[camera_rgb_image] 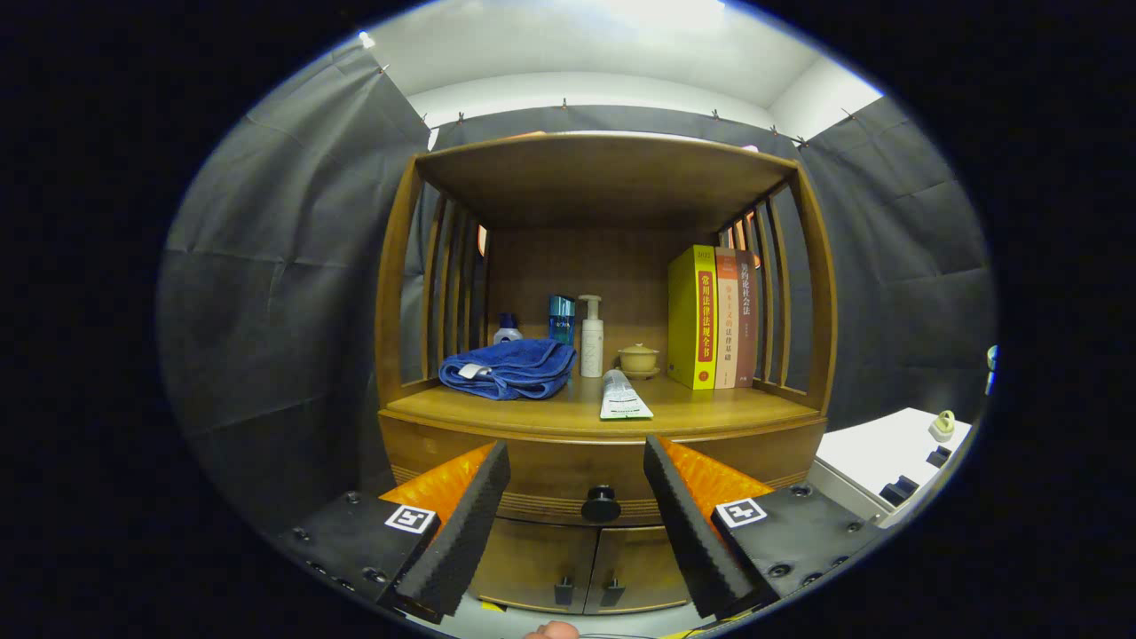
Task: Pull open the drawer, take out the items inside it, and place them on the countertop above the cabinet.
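1. Nearest to us, the gripper [577, 497] has its two fingers spread wide apart with nothing between them; the drawer knob [601, 504] sits beyond them, in the gap.
2. We see the drawer [568, 475] closed, flush under the countertop [701, 404], so whatever it holds is hidden from us. A tube [623, 396], a blue towel [510, 367], bottles [591, 335], a small lidded cup [638, 358] and books [714, 318] already lie on the countertop. This fits both a drawer not opened and one emptied and closed again.
3. We judge the knob risky: it is small and round, so fingers that close off-centre may slip from it during a pull.
4. A crooked pull could jam the drawer in the cabinet [603, 293].
5. The tube lies at the front edge, just above the knob; a gripper lifted carelessly may push it off.
6. The two small doors [581, 568] below have their own handles, which we should not mistake for the knob.
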Action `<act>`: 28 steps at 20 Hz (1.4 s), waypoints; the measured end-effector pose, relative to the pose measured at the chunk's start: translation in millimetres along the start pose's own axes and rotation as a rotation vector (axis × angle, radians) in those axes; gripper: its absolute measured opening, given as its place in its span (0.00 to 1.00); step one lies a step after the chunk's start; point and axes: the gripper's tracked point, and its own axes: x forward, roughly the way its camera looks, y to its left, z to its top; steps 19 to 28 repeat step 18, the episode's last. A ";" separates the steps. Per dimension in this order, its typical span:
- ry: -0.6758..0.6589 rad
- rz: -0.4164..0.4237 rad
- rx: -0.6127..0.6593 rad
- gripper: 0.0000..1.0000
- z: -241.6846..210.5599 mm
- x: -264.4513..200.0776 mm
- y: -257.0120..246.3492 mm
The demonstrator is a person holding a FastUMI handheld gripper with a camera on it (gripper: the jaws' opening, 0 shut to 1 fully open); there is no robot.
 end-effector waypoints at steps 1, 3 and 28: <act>0.004 0.017 -0.002 0.99 3.1 -14.5 4.8; -0.010 0.028 -0.010 0.99 16.6 -41.8 8.9; -0.072 -0.023 -0.003 0.99 66.4 -110.1 1.3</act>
